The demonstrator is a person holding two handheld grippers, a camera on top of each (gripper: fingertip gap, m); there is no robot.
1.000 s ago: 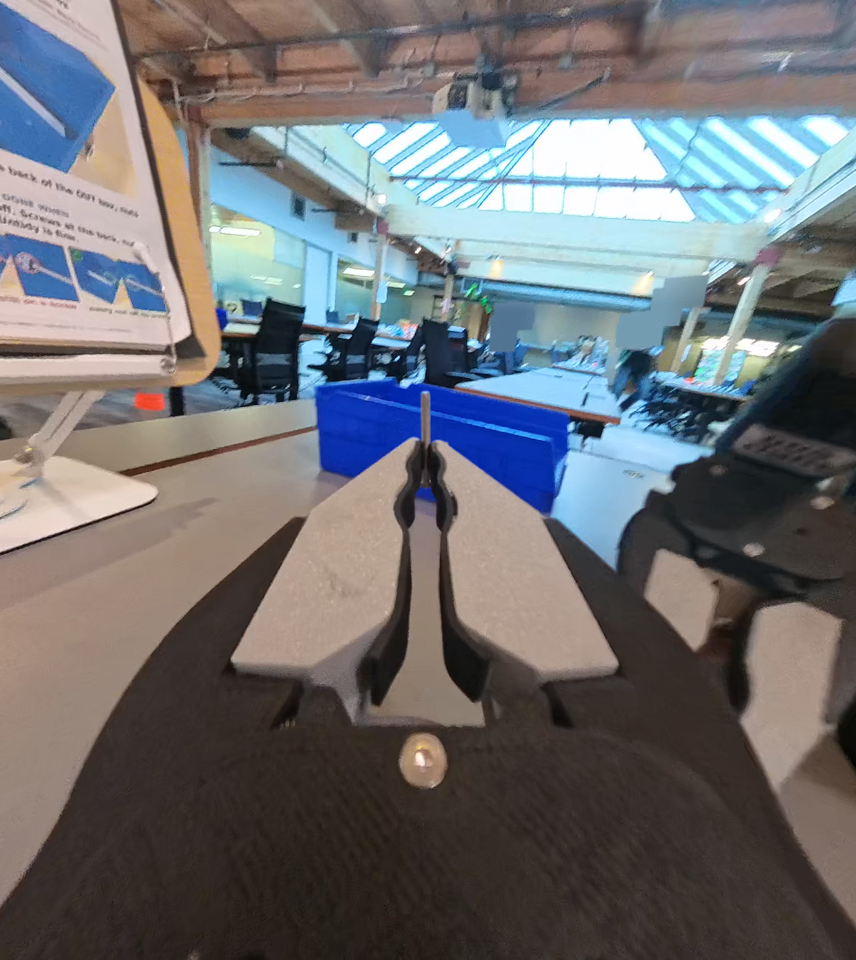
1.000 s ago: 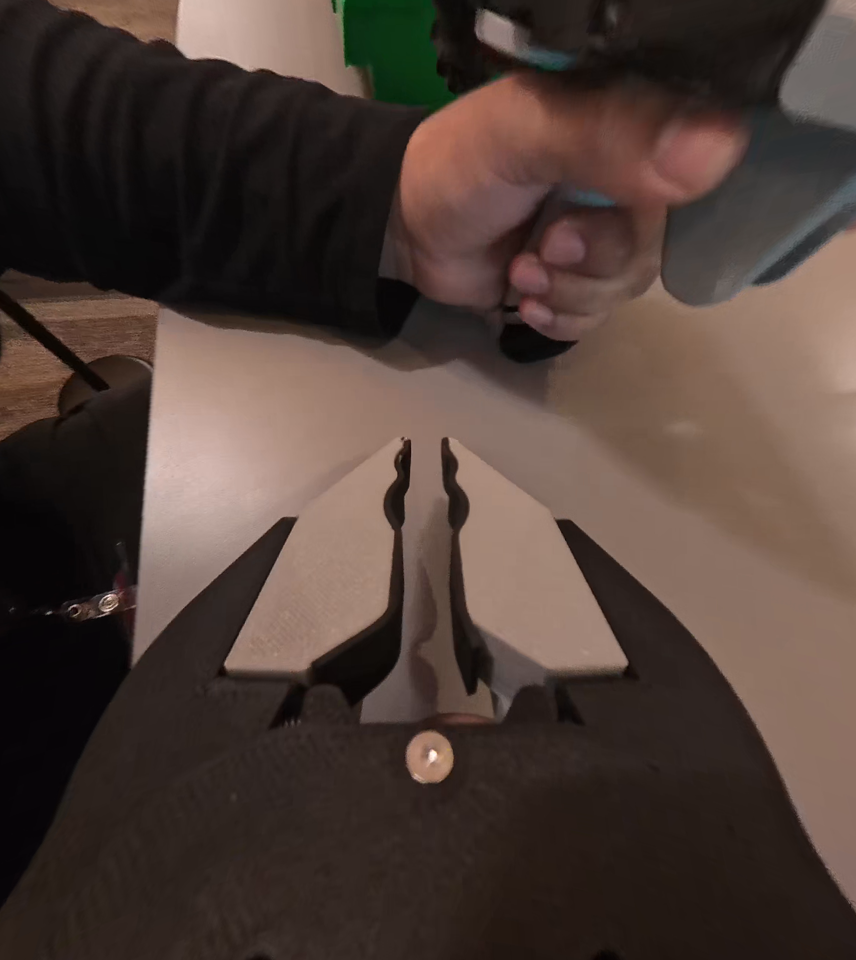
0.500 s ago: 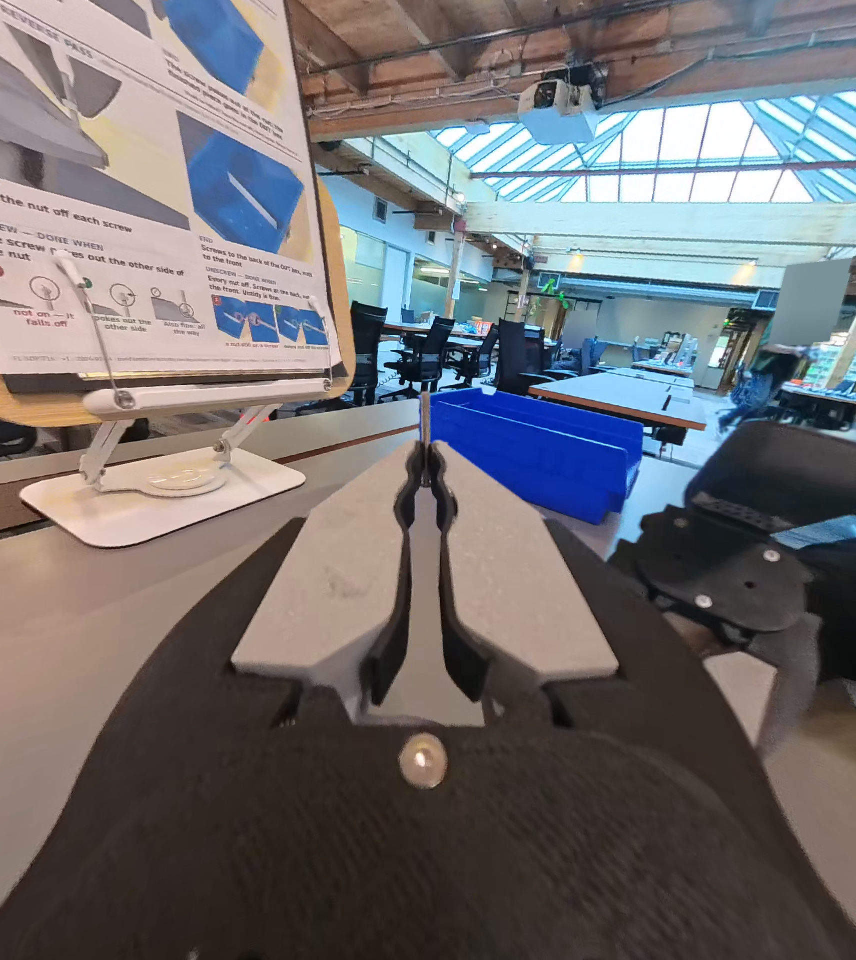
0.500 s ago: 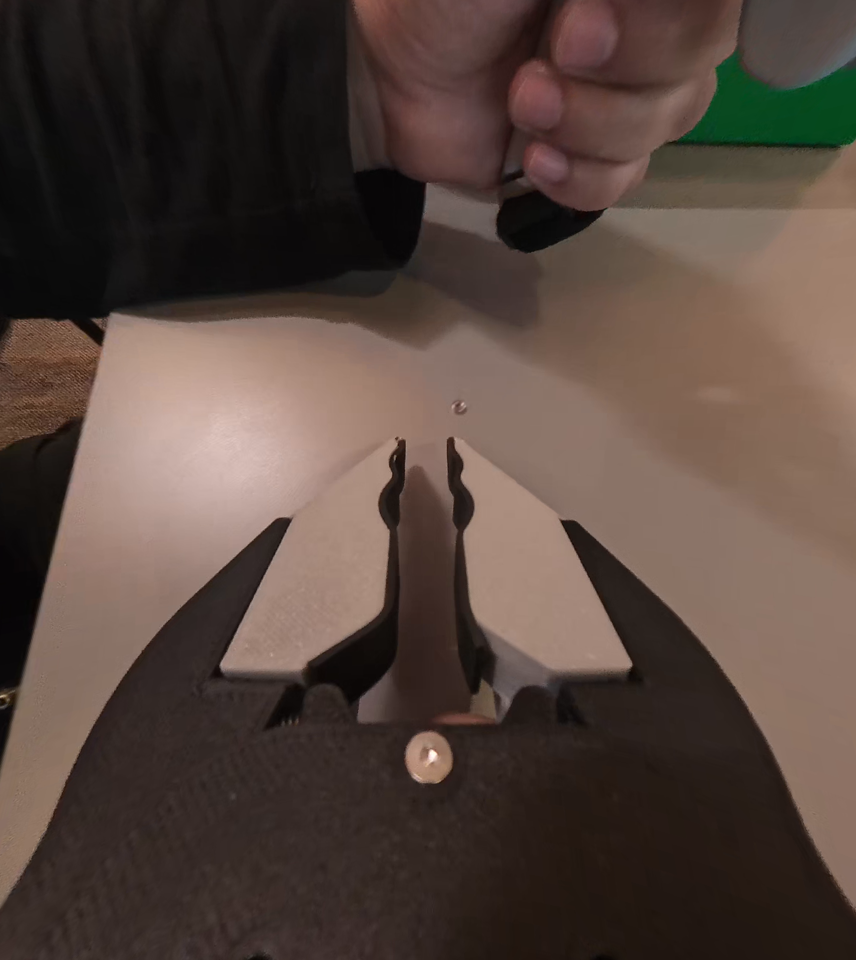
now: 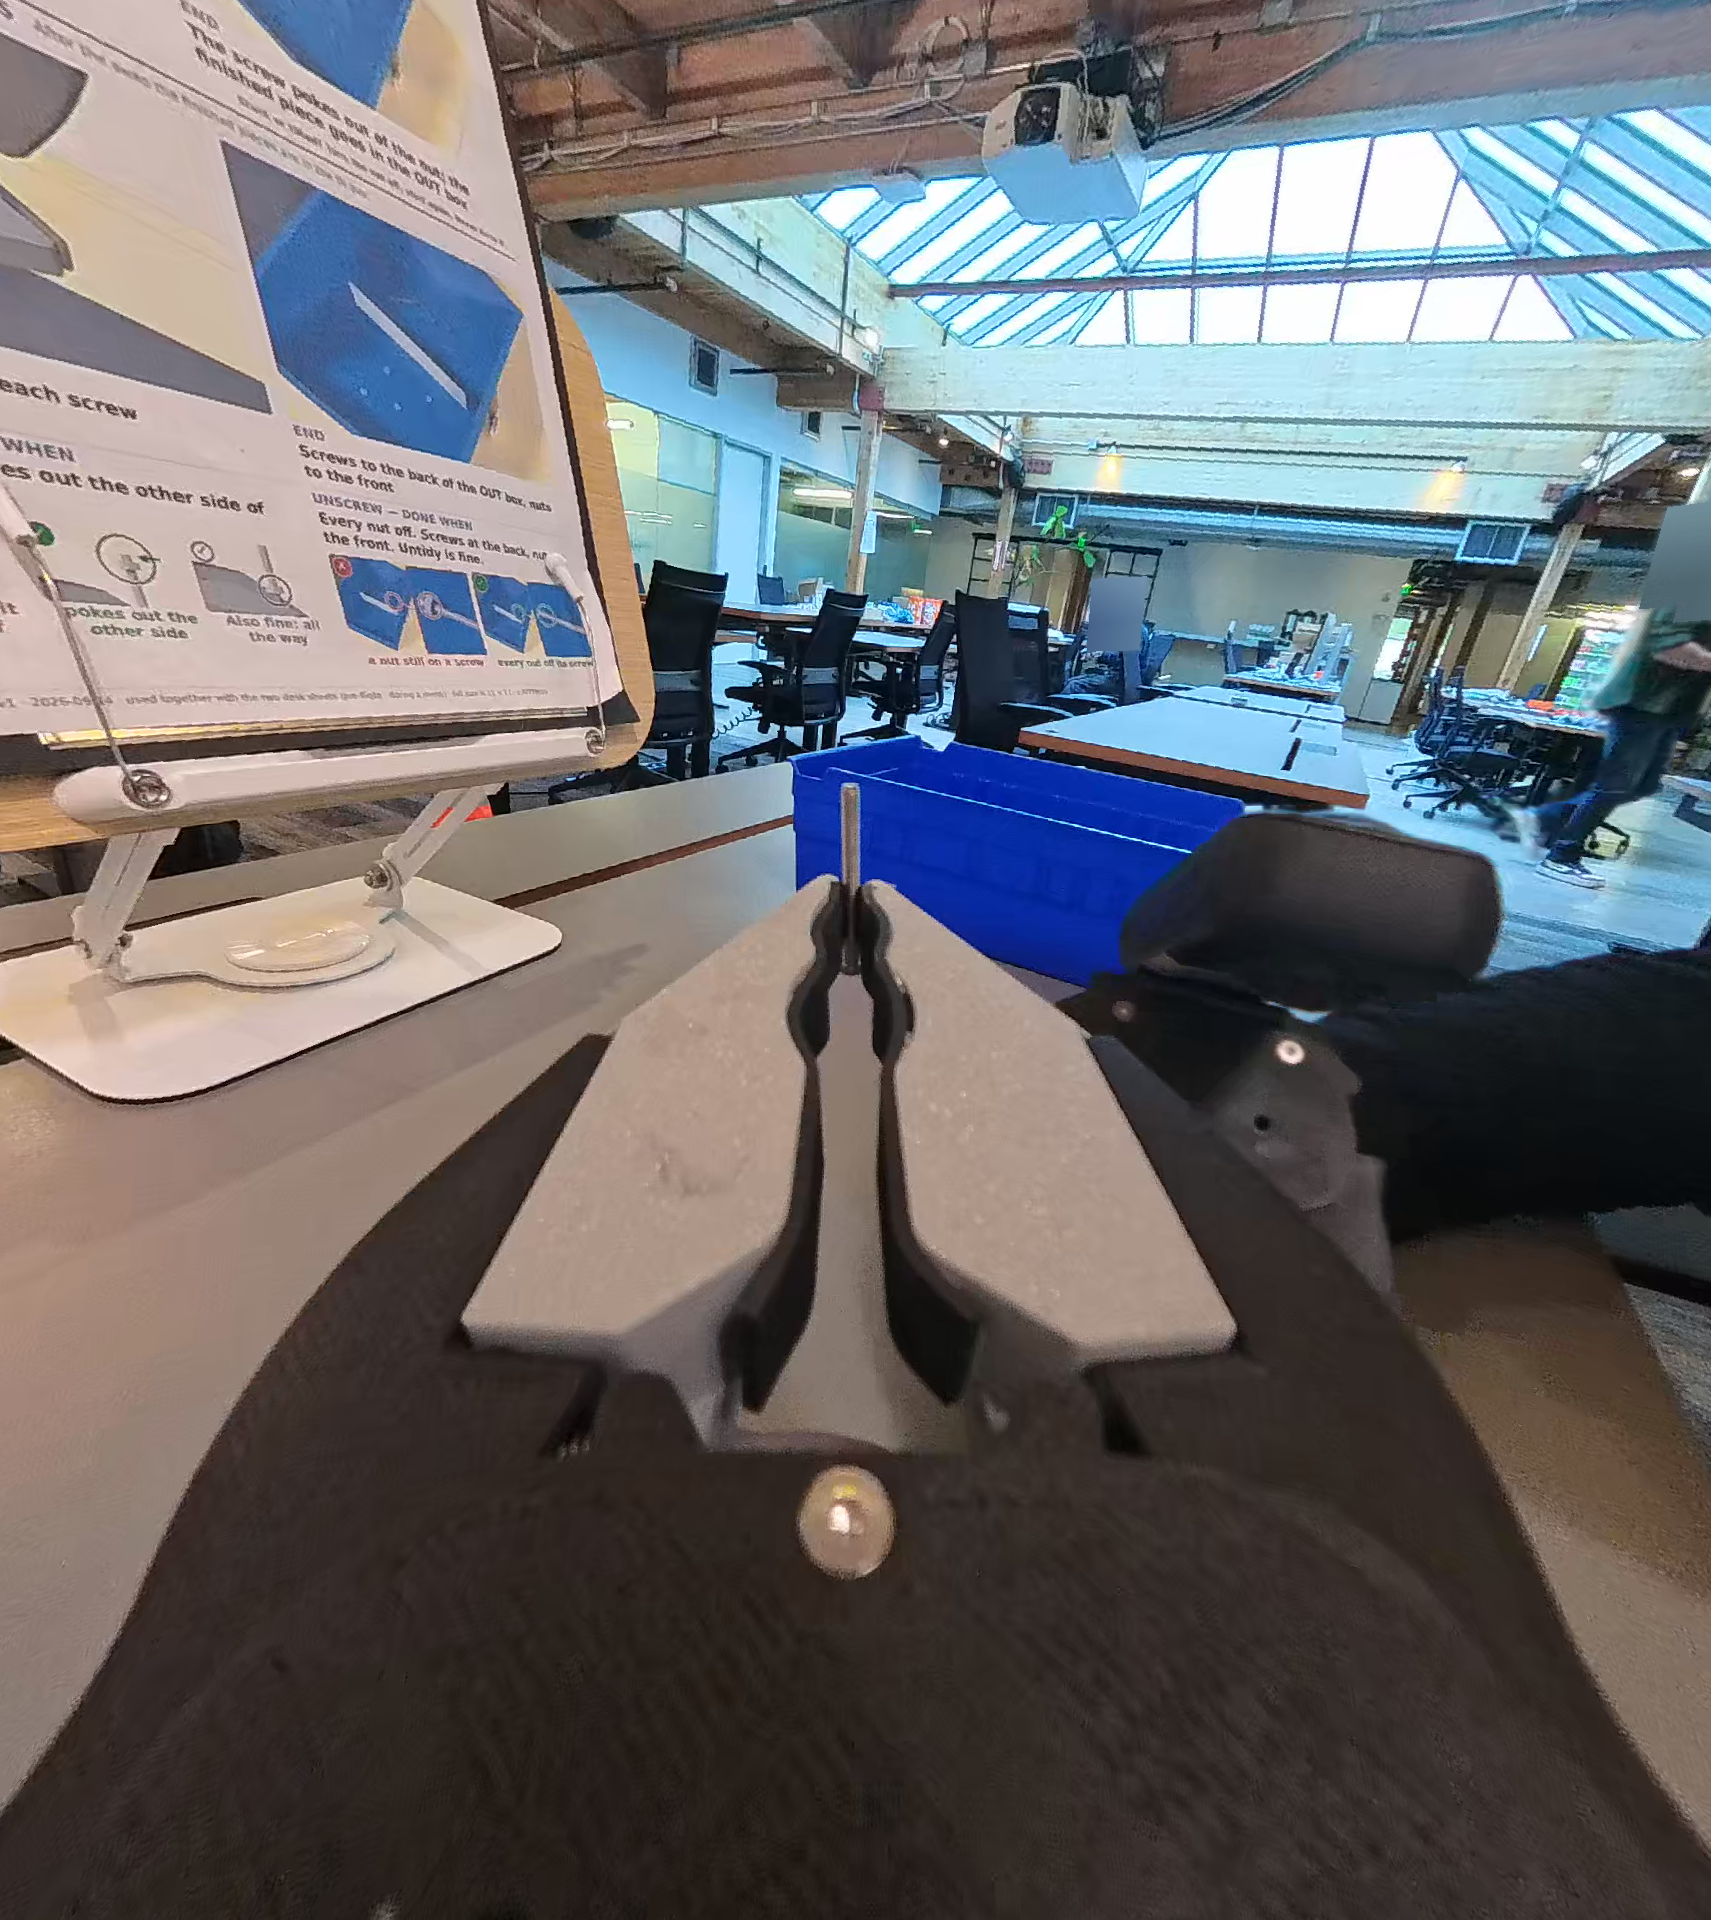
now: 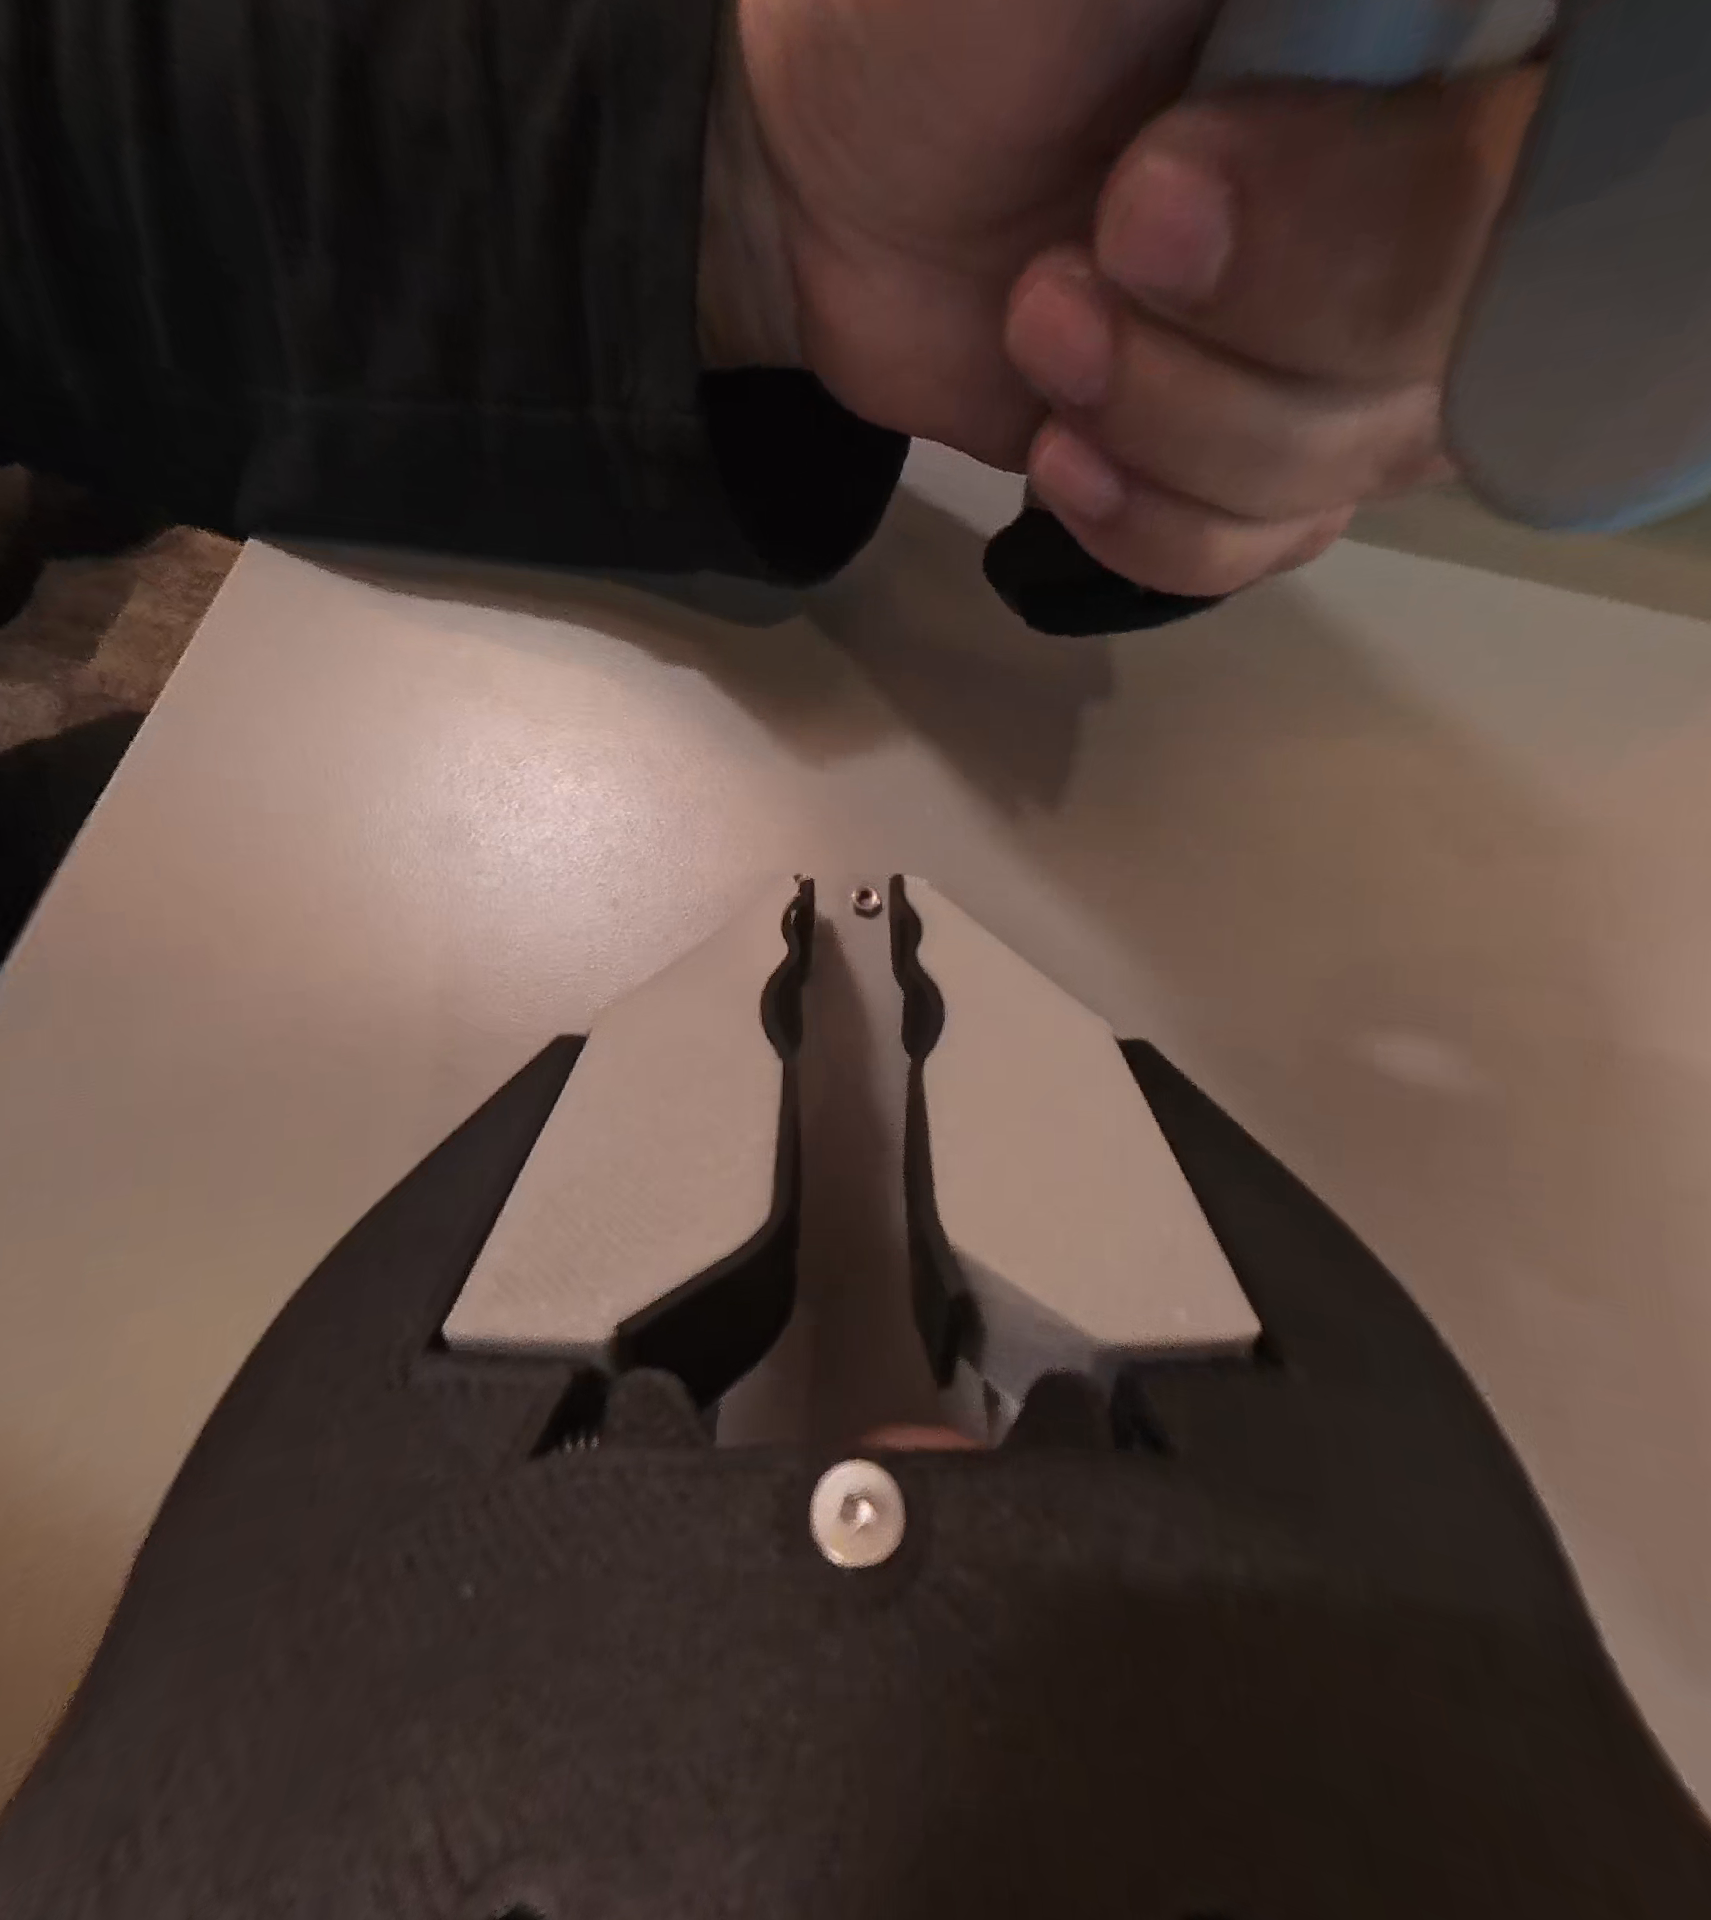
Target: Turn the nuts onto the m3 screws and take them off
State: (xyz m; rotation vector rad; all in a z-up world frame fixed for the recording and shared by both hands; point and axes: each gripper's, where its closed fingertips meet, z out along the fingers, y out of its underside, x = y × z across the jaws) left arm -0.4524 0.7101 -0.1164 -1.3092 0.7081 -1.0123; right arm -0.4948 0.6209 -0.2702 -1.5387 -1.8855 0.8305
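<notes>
My left gripper (image 5: pixel 849 902) is shut on a thin silver M3 screw (image 5: pixel 849 831) that stands upright out of the fingertips, held above the grey table (image 5: pixel 103 1299). My right gripper (image 6: pixel 851 883) points down at the table (image 6: pixel 415 831) with its jaws a little apart. A small silver nut (image 6: pixel 865 900) lies on the table right between its fingertips. The right gripper's black body (image 5: pixel 1298 956) and a dark sleeve (image 5: pixel 1599 1091) show at the right of the left wrist view.
A blue bin (image 5: pixel 986 842) stands behind the screw at the table's far edge. A white stand (image 5: pixel 238 966) with an instruction sheet (image 5: pixel 207 364) is at the left. A hand (image 6: pixel 1121 260) holding the left gripper's handle hangs over the table above the nut. Tip to tip, the grippers are about 20 cm apart.
My right gripper has moved down and forward, so the nut now lies between its fingertips. My left gripper has swung left with the screw still held.
</notes>
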